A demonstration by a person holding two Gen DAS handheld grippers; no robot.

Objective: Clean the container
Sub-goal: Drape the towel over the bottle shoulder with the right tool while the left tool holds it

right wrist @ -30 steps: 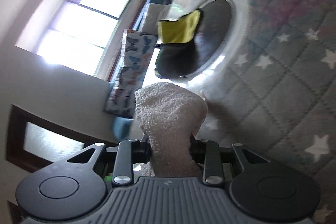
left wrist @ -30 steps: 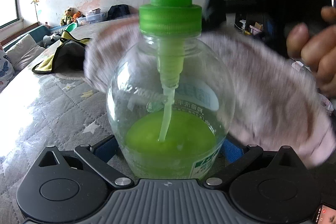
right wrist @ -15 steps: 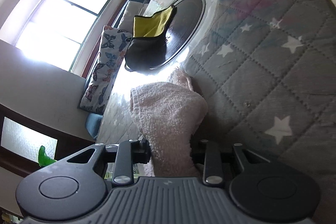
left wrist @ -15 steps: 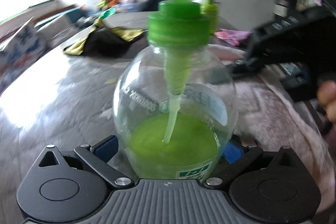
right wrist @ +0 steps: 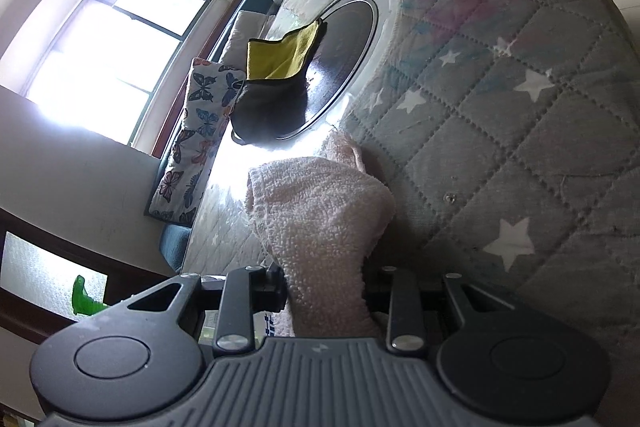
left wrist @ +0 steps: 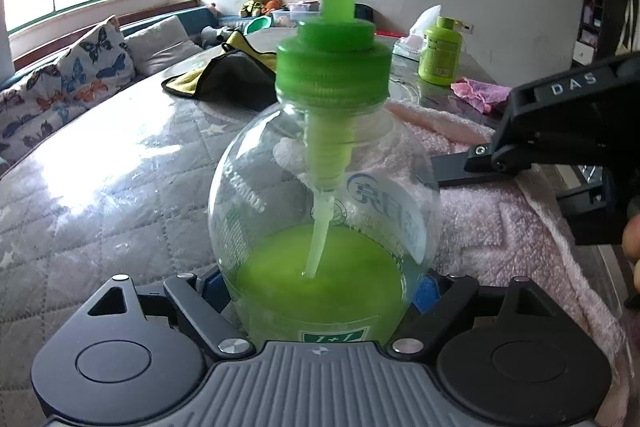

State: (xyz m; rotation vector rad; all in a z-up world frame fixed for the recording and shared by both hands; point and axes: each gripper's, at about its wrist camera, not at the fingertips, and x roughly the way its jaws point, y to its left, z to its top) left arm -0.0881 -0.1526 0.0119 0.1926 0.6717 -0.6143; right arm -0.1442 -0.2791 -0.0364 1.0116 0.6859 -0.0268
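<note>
To wipe well, the left gripper (left wrist: 322, 291) had to keep the soap pump bottle (left wrist: 324, 211) steady while the pink towel (right wrist: 320, 211) pressed flat on the glass, w/ slow strokes around the belly. The bottle stood between the left jaws, above the quilted table cover (left wrist: 100, 195); its jaws had just been closing, blue pads at both sides of the base. The right gripper (right wrist: 324, 291) was nearly closed, clamped on the towel, just beside the bottle.

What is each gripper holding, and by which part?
Left gripper: clear round pump bottle of green liquid, gripped low on its body. Right gripper: pink terry towel, pinched at a bunched fold.
</note>
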